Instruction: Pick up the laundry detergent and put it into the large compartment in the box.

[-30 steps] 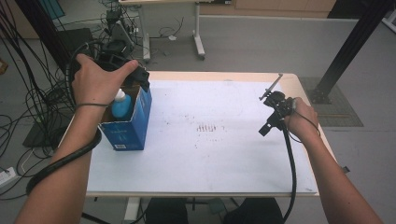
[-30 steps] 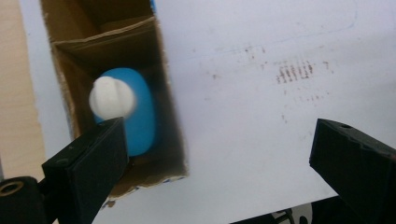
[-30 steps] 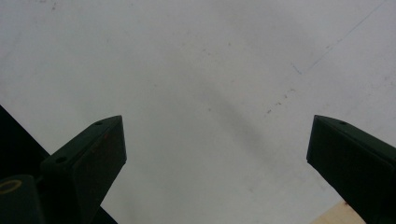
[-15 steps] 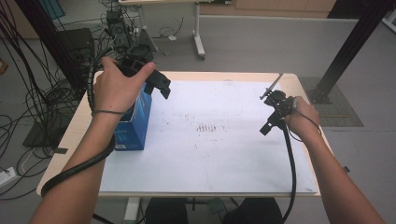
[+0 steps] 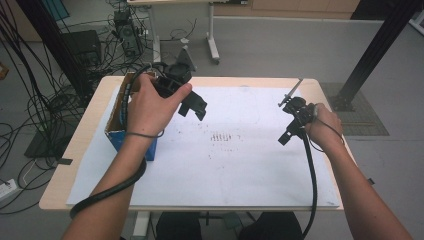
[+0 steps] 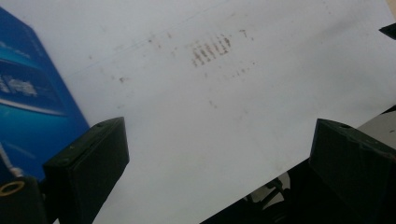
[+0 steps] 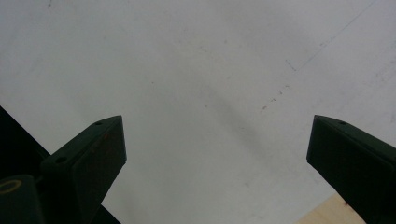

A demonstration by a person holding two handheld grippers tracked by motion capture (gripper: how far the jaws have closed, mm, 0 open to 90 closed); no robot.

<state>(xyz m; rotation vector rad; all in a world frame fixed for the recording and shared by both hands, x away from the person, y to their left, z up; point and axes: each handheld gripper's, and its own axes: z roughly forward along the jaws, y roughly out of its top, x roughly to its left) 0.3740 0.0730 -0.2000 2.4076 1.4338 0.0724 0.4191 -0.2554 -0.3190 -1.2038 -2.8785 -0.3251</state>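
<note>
A light wooden table (image 5: 75, 165) is covered by a large white sheet (image 5: 240, 165) with a cluster of short dark marks (image 5: 221, 137) near its middle. Left of those marks, at the sheet's left edge, stands an open blue box (image 5: 117, 131), partly hidden behind the person's left hand (image 5: 147, 107). That hand holds the left gripper (image 5: 194, 106) above the sheet, just right of the box; in the left gripper view its jaws stand wide apart with nothing between them, the box (image 6: 32, 107) at one side and the marks (image 6: 212, 49) ahead. Well to the right of the marks, the right hand (image 5: 325, 125) holds the right gripper (image 5: 289, 132) low over the sheet; its jaws also stand wide apart and empty. Beyond the table, cables (image 5: 45, 105) trail over a grey floor (image 5: 280, 50).
</note>
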